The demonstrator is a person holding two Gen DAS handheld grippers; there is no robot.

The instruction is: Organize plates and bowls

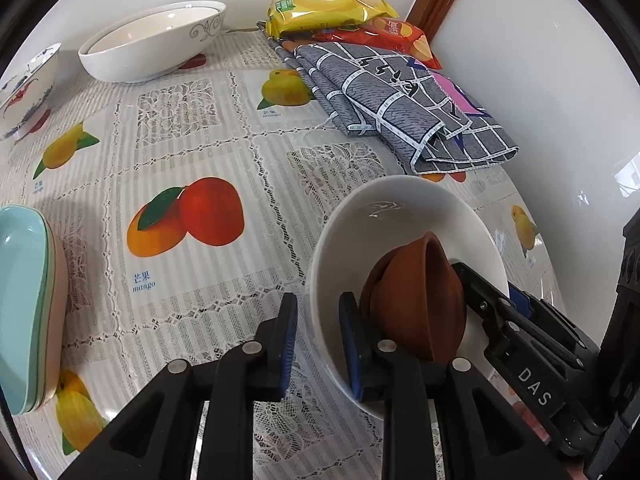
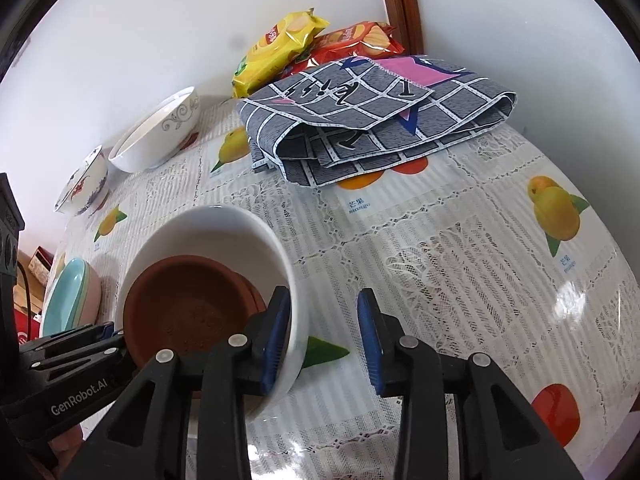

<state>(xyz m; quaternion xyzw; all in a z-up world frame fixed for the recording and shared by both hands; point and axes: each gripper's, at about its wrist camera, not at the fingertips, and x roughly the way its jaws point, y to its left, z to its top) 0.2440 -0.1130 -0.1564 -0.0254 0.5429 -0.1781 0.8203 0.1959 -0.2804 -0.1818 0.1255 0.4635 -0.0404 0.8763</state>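
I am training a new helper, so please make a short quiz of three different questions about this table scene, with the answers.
1. True or false: the brown clay dishes lie inside the white bowl.
2. What lies on the chip bags? A) folded grey checked cloth B) a spoon C) a cup
3. Fill in: the rim of the white bowl stands between the fingers of each ____.

Key: 1 true; 2 A; 3 claw, both the left claw and the right claw, with pads apart.

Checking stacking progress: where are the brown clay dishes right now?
The brown clay dishes sit nested inside the white bowl on the fruit-print tablecloth, low in both wrist views, between the pastel plate stack and the folded grey cloth.
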